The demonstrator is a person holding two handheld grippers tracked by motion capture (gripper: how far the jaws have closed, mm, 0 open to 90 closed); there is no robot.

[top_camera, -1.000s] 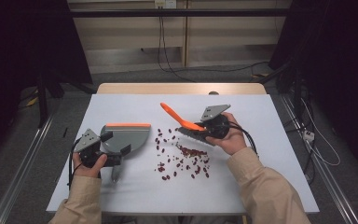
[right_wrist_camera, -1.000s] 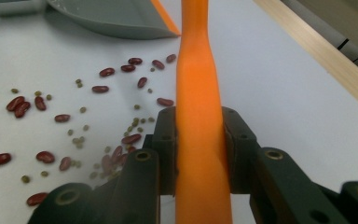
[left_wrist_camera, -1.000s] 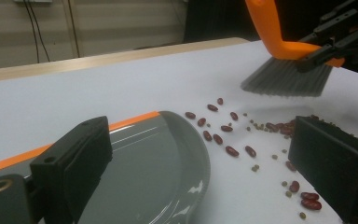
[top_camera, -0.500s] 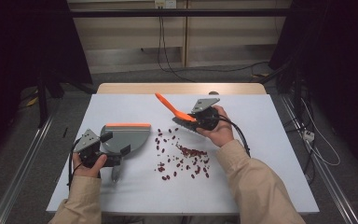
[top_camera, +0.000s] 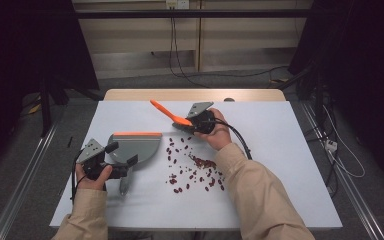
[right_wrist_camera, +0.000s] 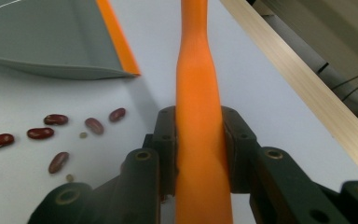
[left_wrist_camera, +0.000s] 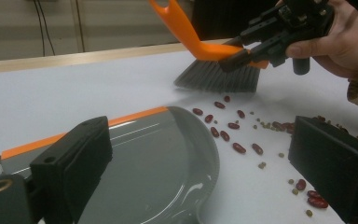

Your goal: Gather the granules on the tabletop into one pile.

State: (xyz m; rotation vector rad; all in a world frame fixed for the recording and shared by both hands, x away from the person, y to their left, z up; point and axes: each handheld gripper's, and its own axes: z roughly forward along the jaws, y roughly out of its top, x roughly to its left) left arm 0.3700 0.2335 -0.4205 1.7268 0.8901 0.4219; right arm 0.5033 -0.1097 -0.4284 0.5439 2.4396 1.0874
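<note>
I have the right gripper (top_camera: pixel 196 122) clamped on the orange handle of the brush (top_camera: pixel 172 118); the right gripper view shows both jaws pressed flat against the handle's sides. The brush's grey bristles (left_wrist_camera: pixel 216 77) rest on the worktop (top_camera: pixel 280 150) at the far edge of the scattered beans (top_camera: pixel 195 167), so the whole spill lies between the brush and my side of the worktop. The handle's long axis runs up and away to the far left, while the bristle edge faces back toward the dustpan (top_camera: pixel 132 147).

The relation that matters for the sweep, as I judge it: the dustpan lies to the left of the beans, its open lip facing right toward them, with the nearest beans just beside that lip in the left gripper view. The brush has to draw left and toward me to drive them in.

The left gripper (top_camera: pixel 112 167) is beside the dustpan's near edge, by its handle. Its jaws stand wide apart in its own view, the pan between and beyond them, so it reads as released rather than gripping. The left forearm lies low and straight; the right wrist is cocked forward over the beans.
</note>
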